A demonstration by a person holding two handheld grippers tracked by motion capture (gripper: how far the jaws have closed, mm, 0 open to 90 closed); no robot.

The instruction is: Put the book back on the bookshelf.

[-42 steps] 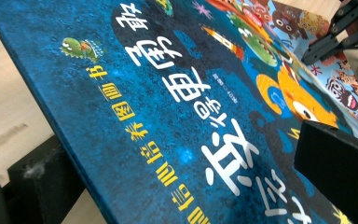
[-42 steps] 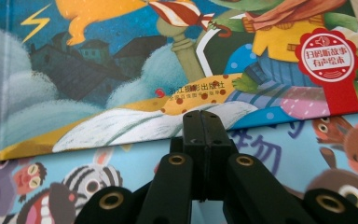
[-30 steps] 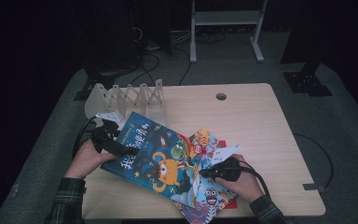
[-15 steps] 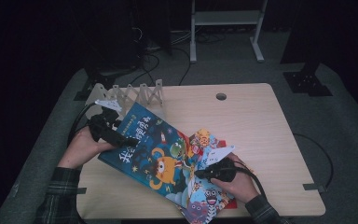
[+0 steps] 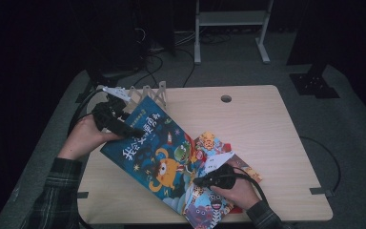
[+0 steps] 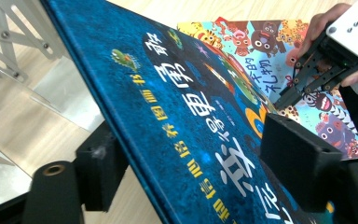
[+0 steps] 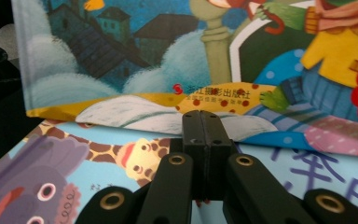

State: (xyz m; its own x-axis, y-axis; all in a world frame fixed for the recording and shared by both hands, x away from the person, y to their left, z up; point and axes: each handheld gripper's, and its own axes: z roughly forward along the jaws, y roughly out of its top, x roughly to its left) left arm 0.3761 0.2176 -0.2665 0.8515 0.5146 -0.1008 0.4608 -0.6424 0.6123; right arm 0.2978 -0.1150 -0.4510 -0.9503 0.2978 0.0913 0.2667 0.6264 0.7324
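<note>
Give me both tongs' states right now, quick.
Left tongs: jaws either side of the blue book, just been closing on its edge; book lifted at that side.
Right tongs: shut, tips resting on the lower book.

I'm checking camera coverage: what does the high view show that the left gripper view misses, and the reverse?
High view alone: the whole table, both forearms, and the floor with cables behind. Left gripper view alone: the left hand-held gripper with its two jaws straddling the edge of the blue book, and that cover's lettering close up. Both share the blue book, the colourful book under it, the right hand-held gripper and the white rack.
</note>
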